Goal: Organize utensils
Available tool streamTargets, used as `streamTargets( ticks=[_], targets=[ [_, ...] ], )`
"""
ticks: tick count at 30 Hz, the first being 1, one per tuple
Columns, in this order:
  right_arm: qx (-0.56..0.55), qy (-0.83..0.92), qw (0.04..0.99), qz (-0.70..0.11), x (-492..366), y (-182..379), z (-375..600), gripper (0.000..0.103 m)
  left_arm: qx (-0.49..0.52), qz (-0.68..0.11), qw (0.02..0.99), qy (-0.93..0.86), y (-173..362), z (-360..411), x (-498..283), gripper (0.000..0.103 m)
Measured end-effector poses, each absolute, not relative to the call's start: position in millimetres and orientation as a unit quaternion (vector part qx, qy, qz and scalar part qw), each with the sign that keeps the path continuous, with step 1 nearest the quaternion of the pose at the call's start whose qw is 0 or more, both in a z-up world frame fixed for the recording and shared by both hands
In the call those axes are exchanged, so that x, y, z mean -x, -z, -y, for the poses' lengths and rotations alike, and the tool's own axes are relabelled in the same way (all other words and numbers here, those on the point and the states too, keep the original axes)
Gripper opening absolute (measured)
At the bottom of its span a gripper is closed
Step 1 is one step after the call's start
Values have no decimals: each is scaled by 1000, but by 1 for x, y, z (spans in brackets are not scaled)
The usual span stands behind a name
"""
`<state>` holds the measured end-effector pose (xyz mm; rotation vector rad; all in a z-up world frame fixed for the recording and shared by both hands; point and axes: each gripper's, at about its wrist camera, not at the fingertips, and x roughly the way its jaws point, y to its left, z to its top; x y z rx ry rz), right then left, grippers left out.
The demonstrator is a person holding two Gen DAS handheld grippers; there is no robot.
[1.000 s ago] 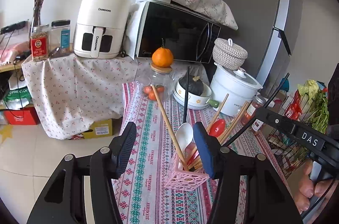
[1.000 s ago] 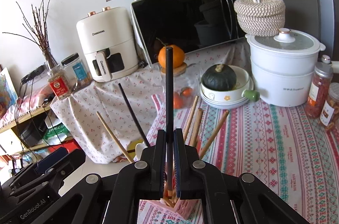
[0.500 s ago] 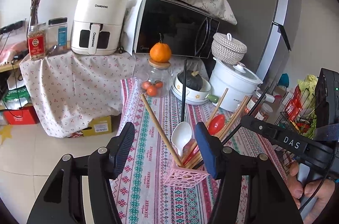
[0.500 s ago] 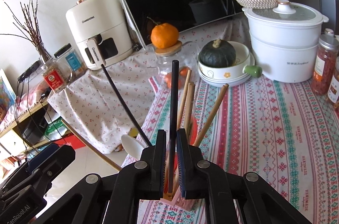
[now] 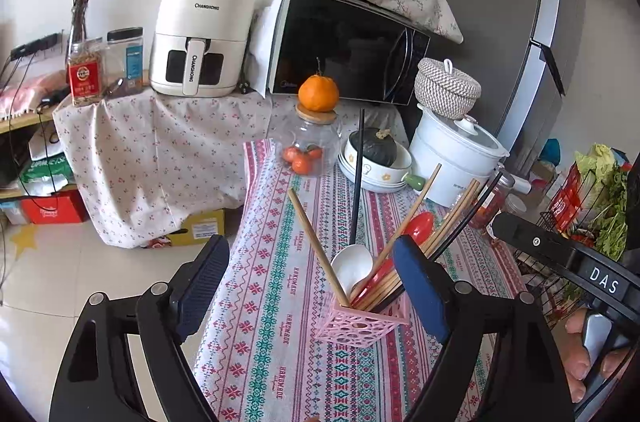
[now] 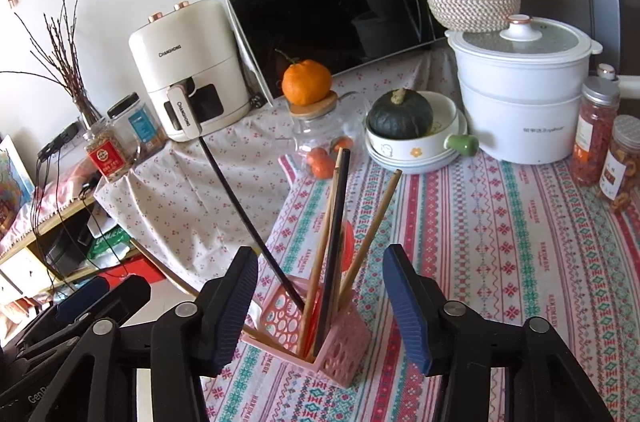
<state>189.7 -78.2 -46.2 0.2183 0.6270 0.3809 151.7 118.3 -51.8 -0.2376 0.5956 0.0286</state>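
My right claw (image 6: 316, 306): jaws opening, clear of the black chopstick (image 6: 336, 222) standing upright between them in the pink holder (image 6: 340, 350) just ahead. My left claw (image 5: 308, 294): opening, empty, holder ahead-right.

Left hand-held gripper (image 5: 308, 292) opening, nothing pressed between its pads. Pink utensil holder (image 5: 362, 320) on the counter (image 5: 280, 322), crammed with chopsticks (image 5: 316, 250) and spoons (image 5: 352, 268).

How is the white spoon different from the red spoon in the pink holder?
The glossy white spoon has its bowl low, near the rim of the pink perforated plastic holder; the red plastic spoon rises higher. The white spoon sits left in the left wrist view; the red leans right. Both stand bowl-up among chopsticks.
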Motion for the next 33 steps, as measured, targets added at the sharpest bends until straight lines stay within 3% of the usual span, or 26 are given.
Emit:
streamTargets(
  ticks=[4,8,33],
  targets=[
    [-73,-160,942,-285,-170,35,86,86,110,-303,946,-26,45,-112,-142,99],
    [-42,-142,953,-264,-147,26,97,103,85,-309,947,-32,40,-99,-129,103],
    [2,25,966,-258,-41,-7,154,103,6,-294,955,-36,-9,-36,-41,103]
  ],
)
